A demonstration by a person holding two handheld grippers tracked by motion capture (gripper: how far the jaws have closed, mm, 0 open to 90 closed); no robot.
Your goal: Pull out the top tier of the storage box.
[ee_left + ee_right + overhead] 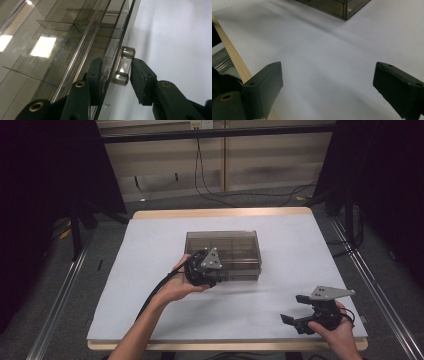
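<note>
**Left gripper at the box's clasp, right gripper spread over the sheet**

Your left gripper [113, 75] has its jaws on either side of the clear plastic clasp [124, 65] on the front wall of the smoky clear box [223, 253], one jaw against the wall, the other touching the clasp. The box sits mid-table on the white sheet [280, 295]. Your right gripper [295, 309] is near the table's front right corner, well apart from the box, jaws spread wide. No readable writing anywhere.

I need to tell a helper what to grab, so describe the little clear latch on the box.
On the white table cover sits a smoky clear box. Its latch is on the near front wall, between the left claw jaws: a small glassy knob, unlike the flat panels.
</note>
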